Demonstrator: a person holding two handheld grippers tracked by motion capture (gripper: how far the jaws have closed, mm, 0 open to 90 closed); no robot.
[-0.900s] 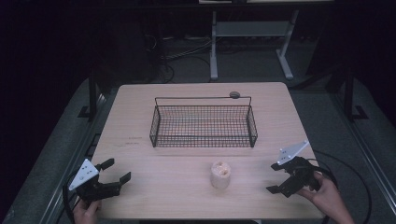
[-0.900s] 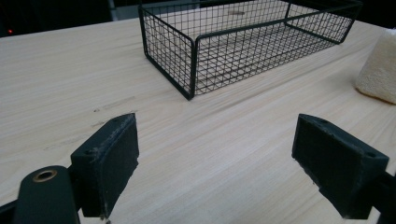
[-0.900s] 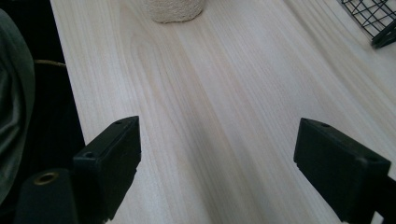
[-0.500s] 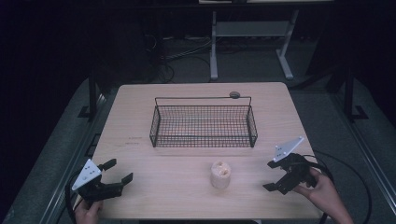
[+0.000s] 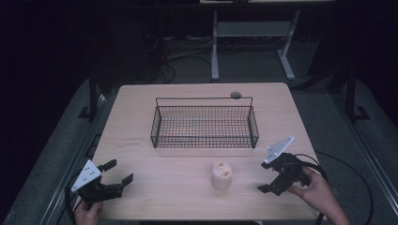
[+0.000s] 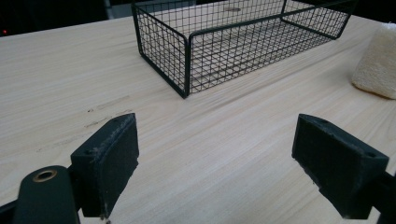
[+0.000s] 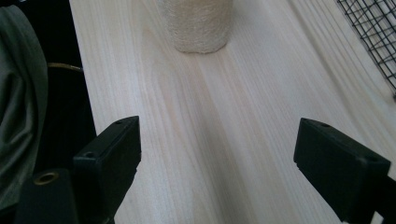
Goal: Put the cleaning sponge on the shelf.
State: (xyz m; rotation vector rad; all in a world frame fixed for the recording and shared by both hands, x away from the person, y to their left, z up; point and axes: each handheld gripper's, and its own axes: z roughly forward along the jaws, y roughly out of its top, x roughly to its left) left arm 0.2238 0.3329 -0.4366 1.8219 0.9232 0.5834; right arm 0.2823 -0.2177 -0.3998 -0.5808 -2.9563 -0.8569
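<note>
While both my grippers sit low over the wooden table (image 5: 187, 159), neither one holds anything. My left gripper (image 5: 115, 174) is at the near left corner, jaws spread wide, pointing toward the middle of the table, nothing between them but bare wood in the left gripper view (image 6: 215, 158). Left hand (image 5: 87, 213) is right at the table's front edge.

My right gripper (image 5: 266, 176) is near the front right, jaws also wide apart, aimed left at the pale cylindrical object (image 5: 221, 175). In the right gripper view that object (image 7: 198, 23) stands straight ahead of the jaws, upright on the wood, still apart from them, no contact. Rough, fibrous-looking side; top has a couple of small holes as seen from above. Can't tell the material for sure. Right hand (image 5: 319, 192) grips the tool from behind, cable looping off the table's right side.

Pale object stands on the table in front of the black wire basket (image 5: 204, 126), near but not touching it, toward the basket's right half. It also shows at the right edge of the left gripper view (image 6: 376, 60). Basket (image 6: 233, 42) is empty-looking, sits mid-table. Small round grey thing (image 5: 235, 95) lies by the far edge behind the basket.
</note>
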